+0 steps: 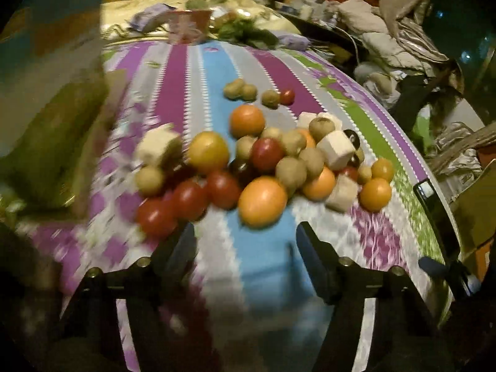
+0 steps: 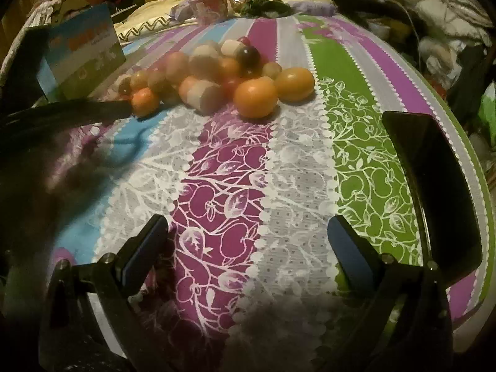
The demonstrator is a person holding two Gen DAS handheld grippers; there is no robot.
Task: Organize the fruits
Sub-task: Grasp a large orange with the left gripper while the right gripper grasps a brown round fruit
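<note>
Left gripper [image 1: 245, 238] wide, empty, just short of the fruit pile [image 1: 263, 161]. Right gripper [image 2: 248, 235] wide over bare cloth [image 2: 297, 167]; phone [image 2: 434, 186] hugs the right edge.

Striped floral tablecloth [image 2: 356, 142] — black phone [image 2: 434, 186] at its edge, printed box [image 2: 83, 65] standing behind.

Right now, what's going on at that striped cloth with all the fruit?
A person holds a two-finger tool in each hand over the striped cloth. Both are open and empty. The left tool sits just short of the fruit pile, nearest a large orange fruit and some red ones. The right tool hangs farther back, with bare cloth between it and the pile. A few small fruits lie apart beyond the heap. Nothing looks sorted yet.
</note>
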